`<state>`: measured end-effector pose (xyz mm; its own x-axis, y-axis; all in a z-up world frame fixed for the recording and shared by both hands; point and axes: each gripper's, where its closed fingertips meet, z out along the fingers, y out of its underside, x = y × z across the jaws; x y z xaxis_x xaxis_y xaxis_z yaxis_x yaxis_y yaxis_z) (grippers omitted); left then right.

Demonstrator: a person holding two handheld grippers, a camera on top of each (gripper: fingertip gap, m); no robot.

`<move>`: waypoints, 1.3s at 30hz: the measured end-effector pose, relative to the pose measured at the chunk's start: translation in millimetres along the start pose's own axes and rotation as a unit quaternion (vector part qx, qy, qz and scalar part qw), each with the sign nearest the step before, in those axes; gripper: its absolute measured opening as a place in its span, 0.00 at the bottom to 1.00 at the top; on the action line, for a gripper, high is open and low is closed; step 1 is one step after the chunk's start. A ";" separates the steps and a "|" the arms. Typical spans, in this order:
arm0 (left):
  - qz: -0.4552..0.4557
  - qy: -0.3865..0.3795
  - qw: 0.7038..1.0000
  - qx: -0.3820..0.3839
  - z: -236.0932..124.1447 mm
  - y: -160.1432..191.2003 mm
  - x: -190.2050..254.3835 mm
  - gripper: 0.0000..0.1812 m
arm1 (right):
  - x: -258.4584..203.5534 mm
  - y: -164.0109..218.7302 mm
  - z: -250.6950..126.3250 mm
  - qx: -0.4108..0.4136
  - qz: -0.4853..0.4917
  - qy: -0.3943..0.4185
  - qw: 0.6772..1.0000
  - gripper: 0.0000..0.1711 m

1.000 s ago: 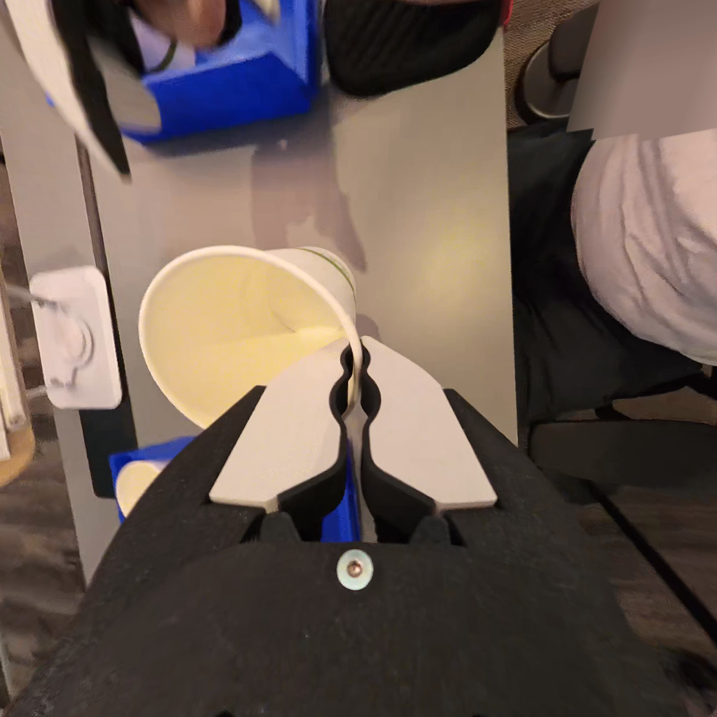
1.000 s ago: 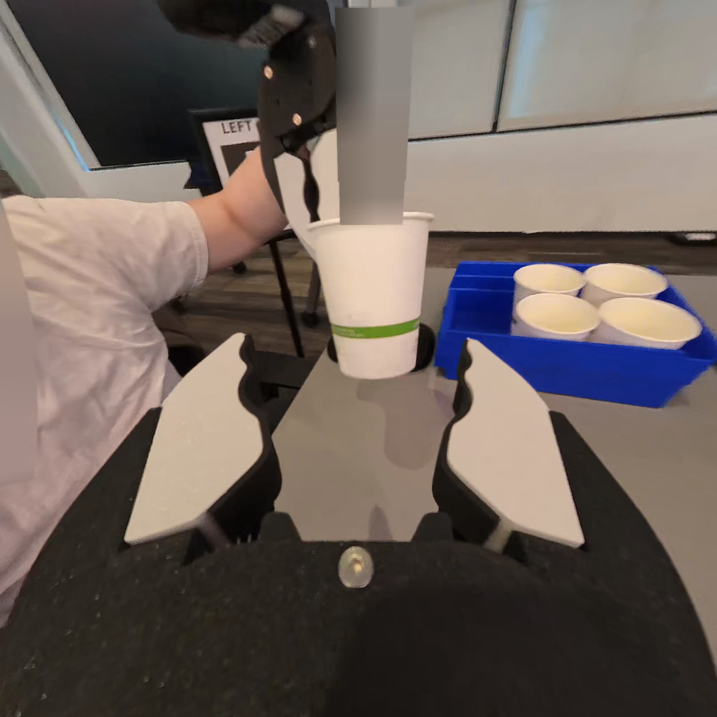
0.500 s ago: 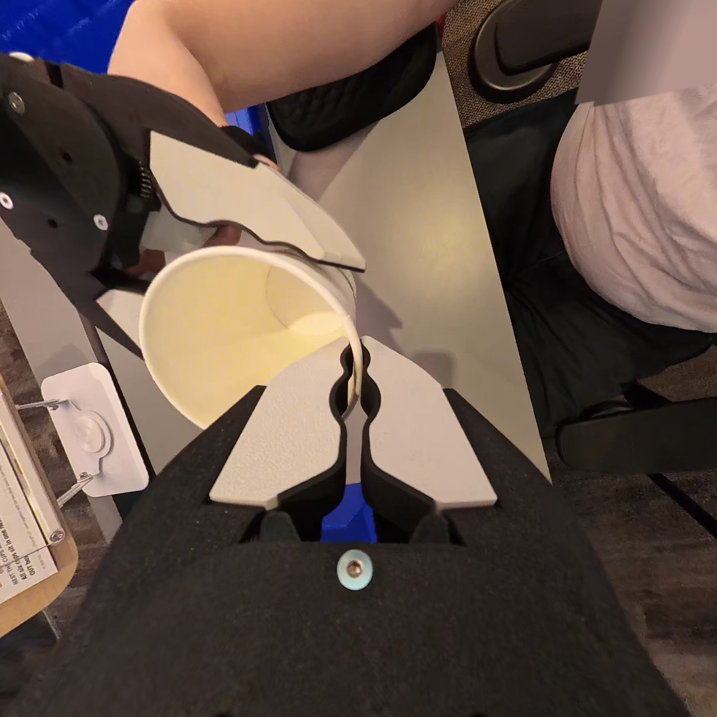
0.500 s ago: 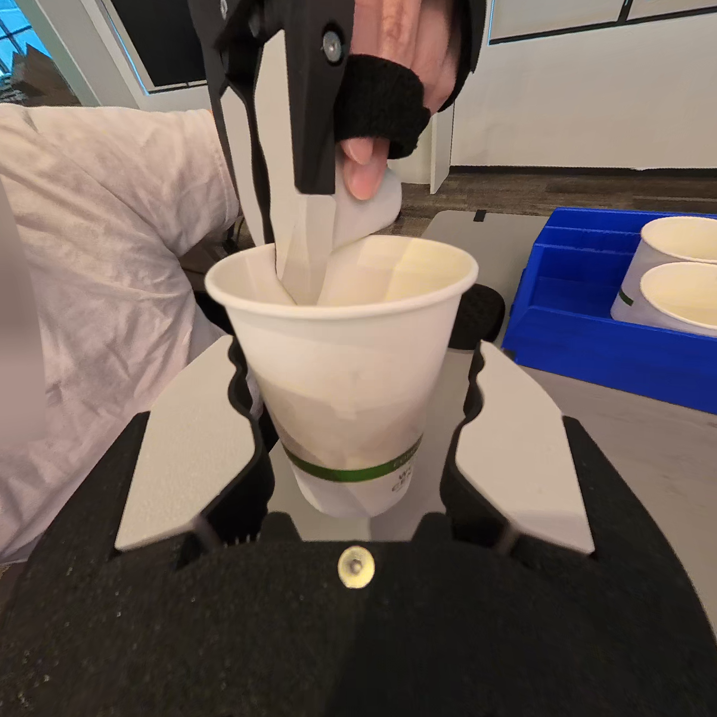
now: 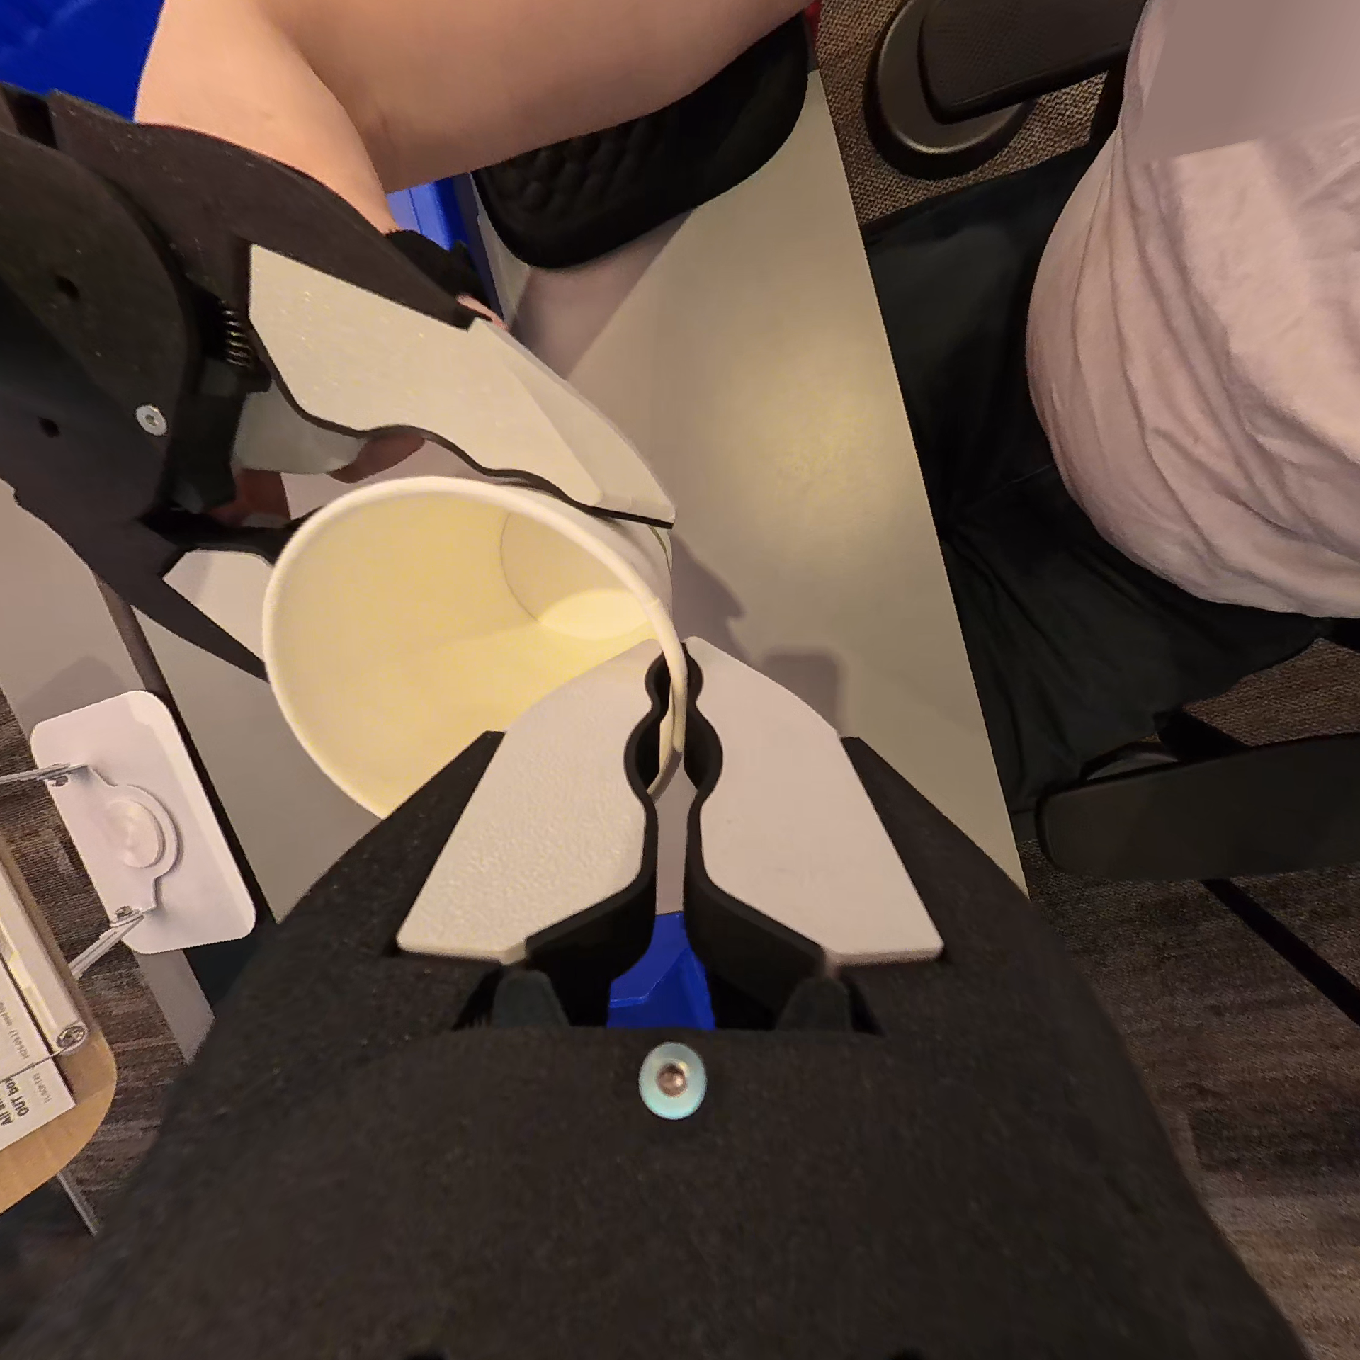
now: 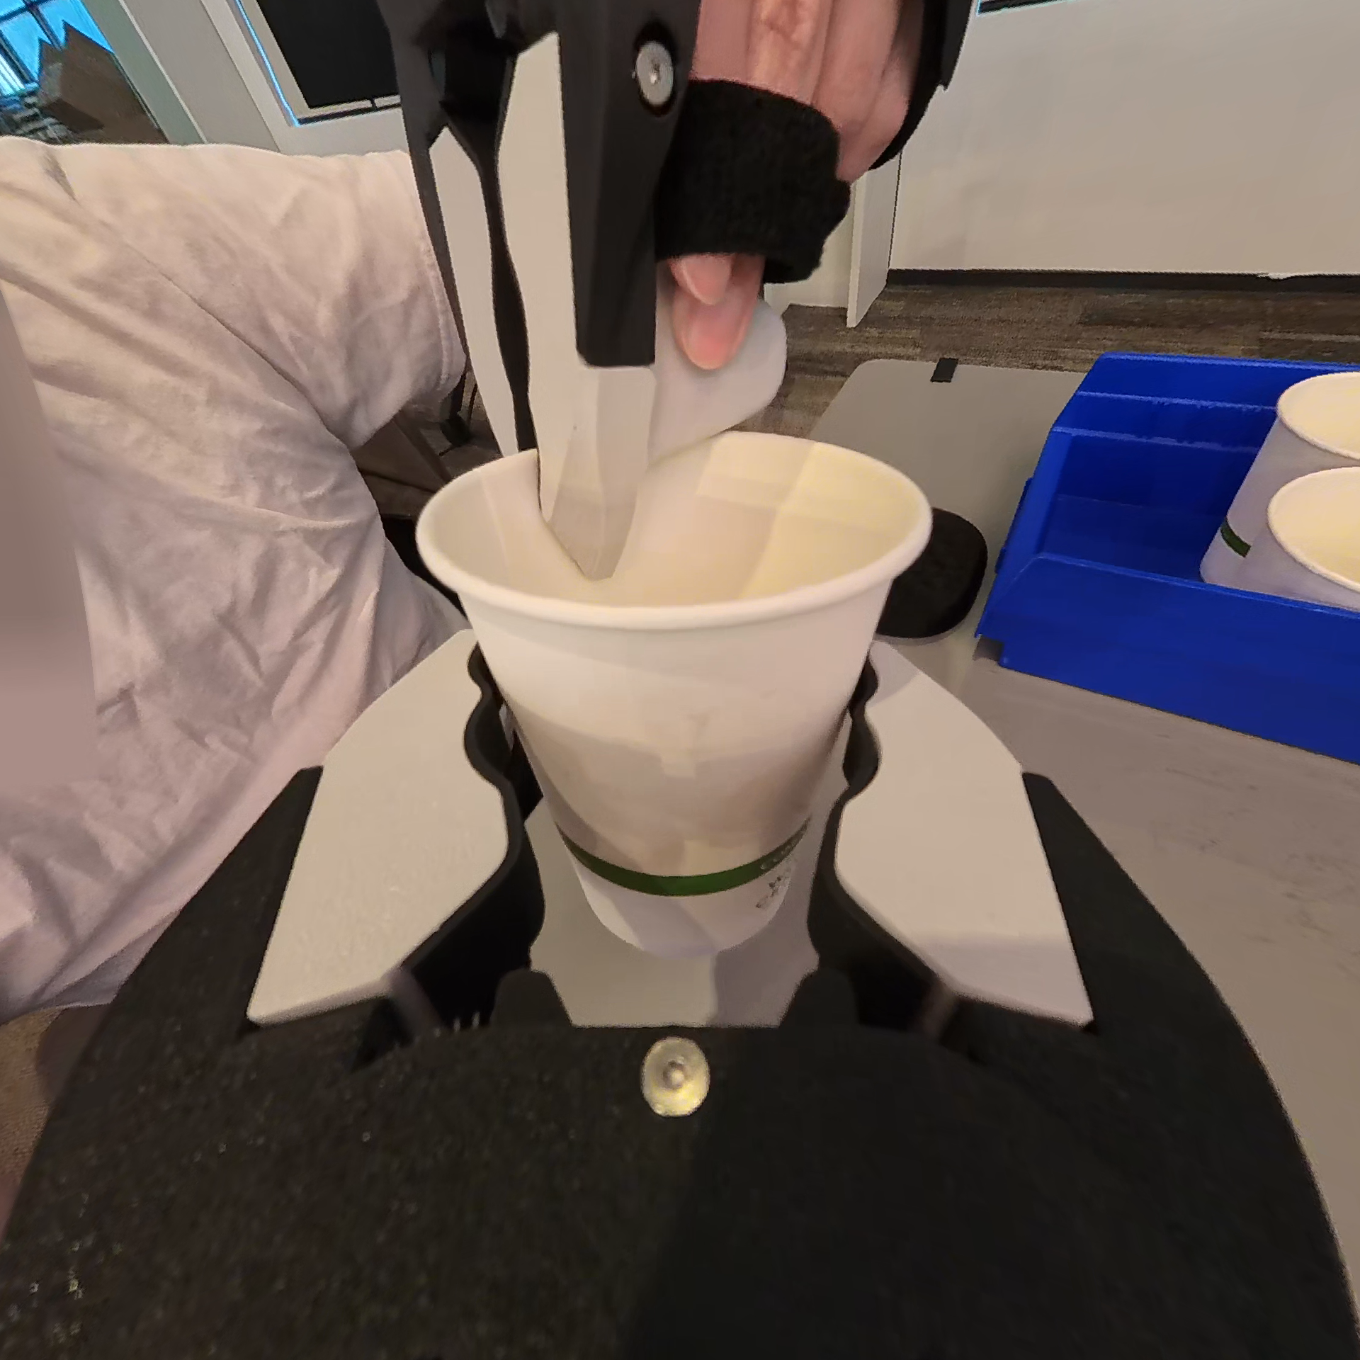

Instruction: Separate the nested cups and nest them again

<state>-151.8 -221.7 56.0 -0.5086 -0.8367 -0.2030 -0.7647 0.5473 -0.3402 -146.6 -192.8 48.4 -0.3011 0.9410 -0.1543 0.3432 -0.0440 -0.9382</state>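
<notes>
Left wrist view: paper cup (image 5: 441,633) at 11 o'clock from the left gripper (image 5: 673,699), whose jaws are clamped on the rim wall, one finger inside and one outside. The right gripper (image 5: 412,530) flanks the body from 10 o'clock.

Right wrist view: cup (image 6: 673,684) upright at 12 o'clock, axis vertical, between the right gripper's (image 6: 673,736) jaws, which touch both sides. Blue bin (image 6: 1104,589) of cups at 2 o'clock.

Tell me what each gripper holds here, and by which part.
The left gripper pinches the cup by its rim, one finger inside. The right gripper closes around the cup's side, below the rim.
</notes>
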 end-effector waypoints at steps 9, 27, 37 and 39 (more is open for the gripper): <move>0.000 -0.002 1.000 -0.018 6.7 7.9 1.0 0.00 | 4.1 8.4 3.5 -0.024 0.013 0.004 1.000 0.51; -0.126 -0.201 0.961 0.144 -59.7 6.3 -44.3 0.22 | 51.8 4.7 -95.3 0.022 0.016 0.206 0.978 0.51; -0.192 -0.260 0.928 0.184 -64.0 36.5 -36.5 0.16 | 80.2 79.9 -380.3 0.206 0.055 0.676 0.706 0.51; -0.189 -0.258 0.931 0.178 -60.9 35.6 -35.0 0.16 | 85.8 100.2 -383.6 0.197 0.078 0.672 0.709 0.51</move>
<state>-185.3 -171.8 106.9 0.0981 -0.9160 -0.3890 -0.6243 0.2478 -0.7408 203.2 12.2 60.0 0.9248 0.3721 -0.0794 -0.0763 -0.0230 -0.9968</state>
